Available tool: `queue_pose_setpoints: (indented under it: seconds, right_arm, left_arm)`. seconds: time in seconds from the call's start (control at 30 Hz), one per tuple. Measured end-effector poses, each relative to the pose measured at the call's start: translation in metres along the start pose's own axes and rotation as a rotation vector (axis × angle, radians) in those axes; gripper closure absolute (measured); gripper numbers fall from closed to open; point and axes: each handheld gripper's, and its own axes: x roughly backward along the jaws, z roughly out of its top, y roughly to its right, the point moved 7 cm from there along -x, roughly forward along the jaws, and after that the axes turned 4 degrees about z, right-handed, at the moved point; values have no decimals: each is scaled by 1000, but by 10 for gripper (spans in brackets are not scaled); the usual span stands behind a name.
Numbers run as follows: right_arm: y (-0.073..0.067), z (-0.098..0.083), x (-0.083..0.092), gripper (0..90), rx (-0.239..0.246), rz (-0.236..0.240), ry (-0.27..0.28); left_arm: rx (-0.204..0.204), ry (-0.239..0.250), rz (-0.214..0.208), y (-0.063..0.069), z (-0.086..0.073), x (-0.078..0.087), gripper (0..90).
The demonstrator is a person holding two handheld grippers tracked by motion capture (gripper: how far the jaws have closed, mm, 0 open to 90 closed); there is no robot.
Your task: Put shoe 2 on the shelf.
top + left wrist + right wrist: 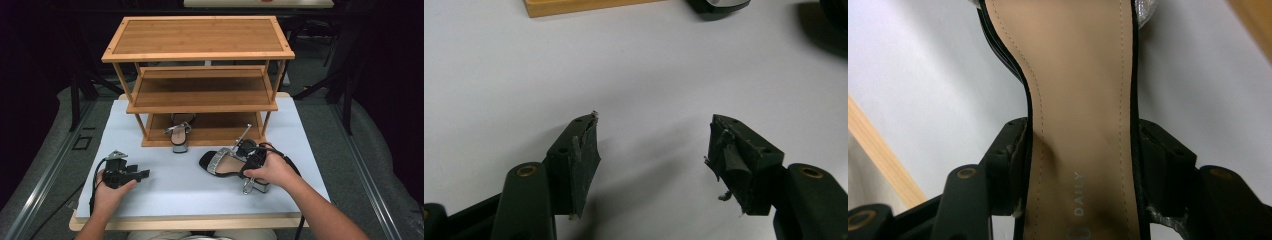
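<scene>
High view first: a three-tier bamboo shoe rack (200, 75) stands at the far side of the white table top (165, 185); one black heeled sandal with a silver strap (179, 134) already sits on the lowest shelf, toe outward, which suggests its mate is meant to go beside it; that mate, a black block-heeled sandal with a beige insole and glittery silver toe band (222, 164), lies on the table in front of the rack's right half, and the right gripper (248, 159) straddles its heel end, the hand over it; the left gripper (134, 173) rests low on the table, well apart from the shoe, seemingly kept clear while the other works.

Left gripper view: its jaws stand spread with nothing but bare white surface between them; the rack's corner lies far ahead.

Right gripper view: the jaws sit either side of the sandal's narrow waist, pads pressed against the black edges of the sole; gripping there, where the shoe is slimmest, likely gives a balanced hold for lifting it toward the shelf.
</scene>
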Motion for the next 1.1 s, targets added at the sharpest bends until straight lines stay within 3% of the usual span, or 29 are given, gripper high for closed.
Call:
queue_pose_setpoints:
  seconds: [0.23, 0.27, 0.37, 0.4, 0.53, 0.6, 0.63, 0.7, 0.77, 0.93, 1.1]
  right_arm:
    - [10, 9, 4, 417, -53, -22, 29]
    - [13, 12, 3, 416, -80, -22, 41]
    - [18, 15, 2, 416, -86, -34, 50]
    - [21, 19, 0, 416, -102, -16, 68]
    - [26, 22, -3, 416, -134, -24, 79]
    - [30, 25, -8, 416, -157, 7, 98]
    - [33, 26, -9, 416, -178, -36, 90]
    - [34, 27, -11, 416, -187, -27, 94]
    - [38, 27, -16, 416, -204, -70, 75]
    - [35, 32, -22, 413, -245, -64, 94]
    - [34, 31, -25, 411, -231, -95, 69]
  left_arm:
    - [-1, -6, -4, 1, -1, -2, 365]
    - [-2, -7, -5, 2, -1, -2, 365]
    - [-2, -7, -5, 2, -1, -2, 365]
    - [-1, -6, -5, 1, -1, -2, 365]
    - [3, -6, -7, 1, -1, -2, 365]
    - [0, -9, -8, 1, -1, -3, 365]
    - [-2, -10, -9, 1, -1, -3, 365]
    - [-3, -9, -11, 1, -1, -3, 365]
    - [-4, -8, -11, 2, -1, -3, 365]
    - [-3, -8, -12, 1, -1, -3, 365]
    - [-3, -8, -13, 1, -1, -3, 365]
